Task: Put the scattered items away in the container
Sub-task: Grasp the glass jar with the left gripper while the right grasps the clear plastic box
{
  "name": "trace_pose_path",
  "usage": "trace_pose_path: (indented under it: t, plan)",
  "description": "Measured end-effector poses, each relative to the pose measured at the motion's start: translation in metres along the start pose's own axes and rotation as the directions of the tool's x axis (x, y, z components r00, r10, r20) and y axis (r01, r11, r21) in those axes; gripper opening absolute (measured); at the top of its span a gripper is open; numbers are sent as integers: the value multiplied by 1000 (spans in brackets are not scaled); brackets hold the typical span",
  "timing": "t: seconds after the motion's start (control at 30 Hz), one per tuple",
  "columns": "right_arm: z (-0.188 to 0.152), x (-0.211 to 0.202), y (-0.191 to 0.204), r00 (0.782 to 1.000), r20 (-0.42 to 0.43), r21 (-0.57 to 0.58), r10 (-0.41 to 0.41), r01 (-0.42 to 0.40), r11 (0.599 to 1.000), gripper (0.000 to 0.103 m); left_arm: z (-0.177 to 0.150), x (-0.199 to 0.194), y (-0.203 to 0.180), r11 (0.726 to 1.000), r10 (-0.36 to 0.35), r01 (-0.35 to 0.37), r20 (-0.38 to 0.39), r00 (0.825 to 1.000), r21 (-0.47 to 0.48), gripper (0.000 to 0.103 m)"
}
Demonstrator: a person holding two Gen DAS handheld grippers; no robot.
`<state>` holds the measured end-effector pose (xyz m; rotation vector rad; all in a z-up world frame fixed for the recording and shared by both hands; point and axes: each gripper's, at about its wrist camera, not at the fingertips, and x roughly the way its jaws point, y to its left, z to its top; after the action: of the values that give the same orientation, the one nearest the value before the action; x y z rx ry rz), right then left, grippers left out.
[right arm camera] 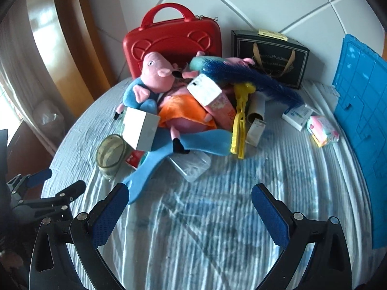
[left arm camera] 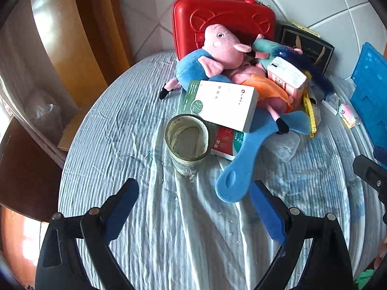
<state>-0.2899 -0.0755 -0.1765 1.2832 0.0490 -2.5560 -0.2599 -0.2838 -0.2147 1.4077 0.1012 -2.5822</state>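
Note:
A pile of items lies on the round table with a pale striped cloth [left arm camera: 169,229]. It holds a pink pig plush [left arm camera: 217,48] [right arm camera: 154,72], a white box [left arm camera: 225,104] [right arm camera: 140,128], a blue paddle [left arm camera: 241,164] [right arm camera: 154,162], a glass cup [left arm camera: 187,142] [right arm camera: 110,153] on its side, a pink carton [left arm camera: 286,77] [right arm camera: 212,96], a yellow clip [right arm camera: 239,125] and a blue brush [right arm camera: 254,79]. A blue crate [left arm camera: 370,91] [right arm camera: 362,125] stands at the right edge. My left gripper [left arm camera: 194,207] is open and empty before the cup. My right gripper [right arm camera: 191,205] is open and empty before the pile.
A shut red case [left arm camera: 222,12] [right arm camera: 174,36] and a black gift bag [right arm camera: 271,55] stand behind the pile. Small boxes [right arm camera: 296,116] and a tissue pack [right arm camera: 323,130] lie near the crate. A clear plastic box [right arm camera: 191,166] lies under the paddle. Wooden furniture is to the left.

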Motion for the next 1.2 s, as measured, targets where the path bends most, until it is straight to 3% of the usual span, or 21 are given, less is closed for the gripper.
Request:
trace_pose_path:
  t: [0.23, 0.53, 0.8, 1.1, 1.2]
  plan:
    - [-3, 59, -16, 998, -47, 44, -48, 50, 998, 103, 9, 68, 4, 999, -35, 35, -39, 999, 9, 94]
    - [-4, 128, -20, 994, -100, 5, -32, 33, 999, 103, 20, 127, 9, 999, -38, 37, -61, 997, -10, 94]
    - [6, 171, -19, 992, -123, -53, 12, -18, 998, 103, 35, 147, 19, 997, -53, 51, -30, 998, -59, 94]
    - [9, 186, -15, 993, -117, -97, 32, -43, 994, 103, 30, 156, 26, 998, -29, 27, -43, 999, -58, 94]
    - [10, 186, -15, 994, -100, -87, 41, -50, 995, 103, 28, 154, 22, 998, -16, 16, -15, 1000, -53, 87]
